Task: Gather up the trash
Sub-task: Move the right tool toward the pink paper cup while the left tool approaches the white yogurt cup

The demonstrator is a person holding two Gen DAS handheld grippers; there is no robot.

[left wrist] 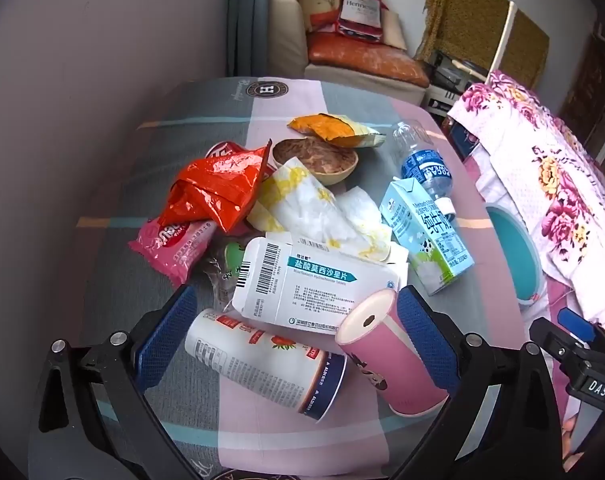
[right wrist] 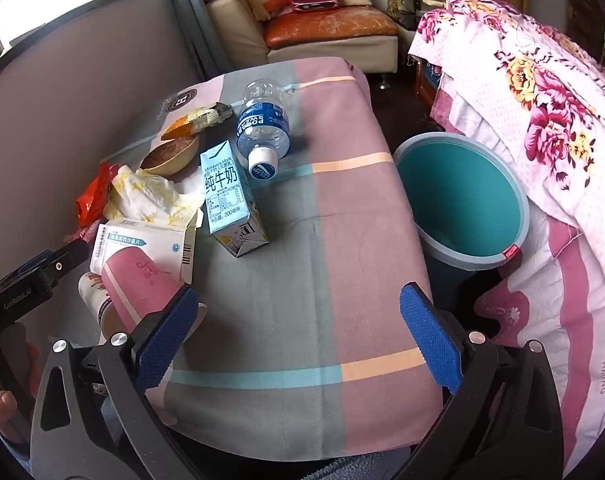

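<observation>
— What's hard to read in the left wrist view?

— The teal bin [left wrist: 516, 256] is cut off at the right by the floral bedding [left wrist: 550, 184]. The left gripper [left wrist: 294, 320] gapes wide over a pink cup [left wrist: 386, 352] and white cup [left wrist: 262, 364], gripping neither.

— And the other view?

— The bin's whole mouth, right of centre. The right gripper [right wrist: 298, 332] spreads open over bare tablecloth [right wrist: 302, 320]; its left pad [right wrist: 166, 340] hides the pink cup's rim.

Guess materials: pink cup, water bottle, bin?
Pink cup: looks like matte paper, with a flat, recessed base. Water bottle: clear glossy plastic, see-through with a printed blue label. Bin: probably moulded plastic, smooth teal inside with a paler rim.
</observation>
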